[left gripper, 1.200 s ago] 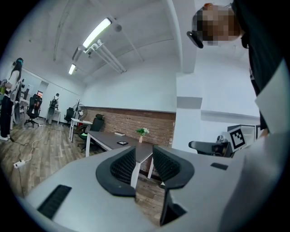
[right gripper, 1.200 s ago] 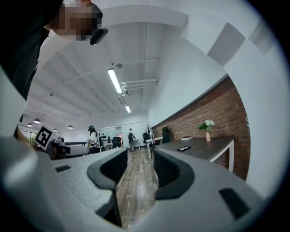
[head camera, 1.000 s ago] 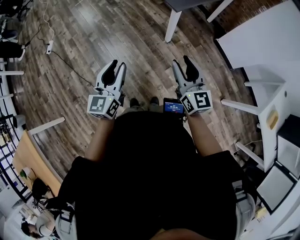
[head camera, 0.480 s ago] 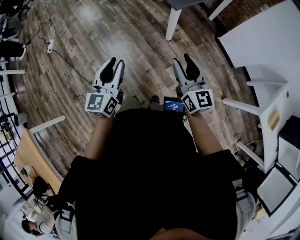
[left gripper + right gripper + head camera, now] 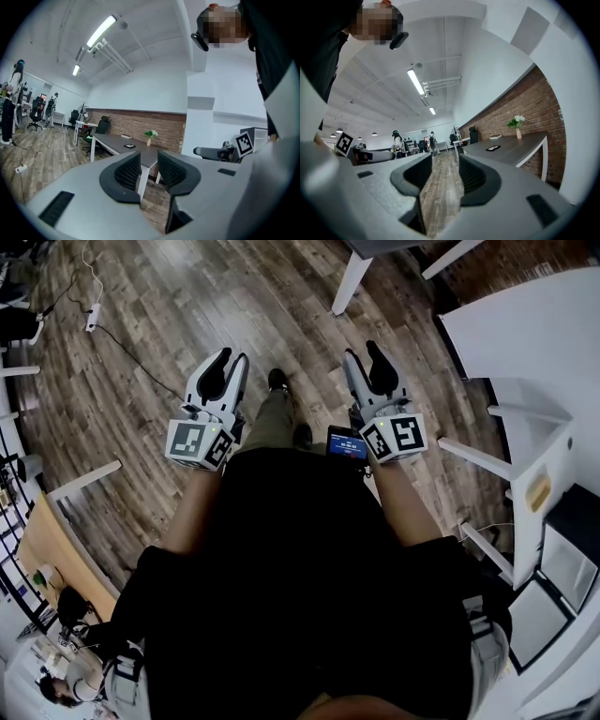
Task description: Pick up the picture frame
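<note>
Left gripper [image 5: 148, 165] and right gripper [image 5: 445, 164] hang over the floor [image 5: 187, 315], fingers apart and empty. A small dark frame [image 5: 129, 146] lies flat on the table [image 5: 110, 139], well beyond both, near a vase [image 5: 149, 141].

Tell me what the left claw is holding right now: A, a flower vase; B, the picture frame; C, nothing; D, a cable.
C: in the left gripper view the left claw has its jaws apart, with only the distant table and floor showing through the gap.
</note>
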The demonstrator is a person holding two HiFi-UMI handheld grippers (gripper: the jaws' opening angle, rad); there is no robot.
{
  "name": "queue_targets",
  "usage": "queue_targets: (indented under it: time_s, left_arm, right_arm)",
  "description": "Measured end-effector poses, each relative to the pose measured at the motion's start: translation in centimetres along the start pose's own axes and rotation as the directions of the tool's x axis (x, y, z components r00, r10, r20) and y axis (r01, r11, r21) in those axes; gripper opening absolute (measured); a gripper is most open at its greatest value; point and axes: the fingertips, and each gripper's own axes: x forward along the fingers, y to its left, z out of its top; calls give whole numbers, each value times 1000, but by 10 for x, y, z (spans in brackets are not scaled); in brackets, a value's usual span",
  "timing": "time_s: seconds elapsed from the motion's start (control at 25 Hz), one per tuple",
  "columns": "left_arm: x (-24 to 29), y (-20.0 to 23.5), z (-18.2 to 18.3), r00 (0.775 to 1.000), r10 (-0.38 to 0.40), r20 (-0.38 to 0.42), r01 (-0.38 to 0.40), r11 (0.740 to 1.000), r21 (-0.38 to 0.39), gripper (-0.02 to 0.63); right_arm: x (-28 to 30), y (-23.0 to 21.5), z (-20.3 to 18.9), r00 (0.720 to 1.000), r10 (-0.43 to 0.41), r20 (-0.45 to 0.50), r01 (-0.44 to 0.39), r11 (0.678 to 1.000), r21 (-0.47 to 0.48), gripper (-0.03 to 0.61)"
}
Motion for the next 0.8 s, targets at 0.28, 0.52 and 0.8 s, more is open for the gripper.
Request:
queue_targets:
  time_s: [0.28,0.52,0.8]
  left_arm:
    - [68,54,6,999,-36,4,36,999,-10,109]
    - [130,123,23,999,-51,3,51,997,-59,109]
    - [190,178,42,994,-112,7,112,991,-75,109]
  right_arm:
    - [82,-24,-8,998,0,-57,0,1000,-10,183]
    - [179,-41,8,997,-7,-80,4,999,-36,183]
    - [262,-54,27,997,-28,-76,22,997,-78,183]
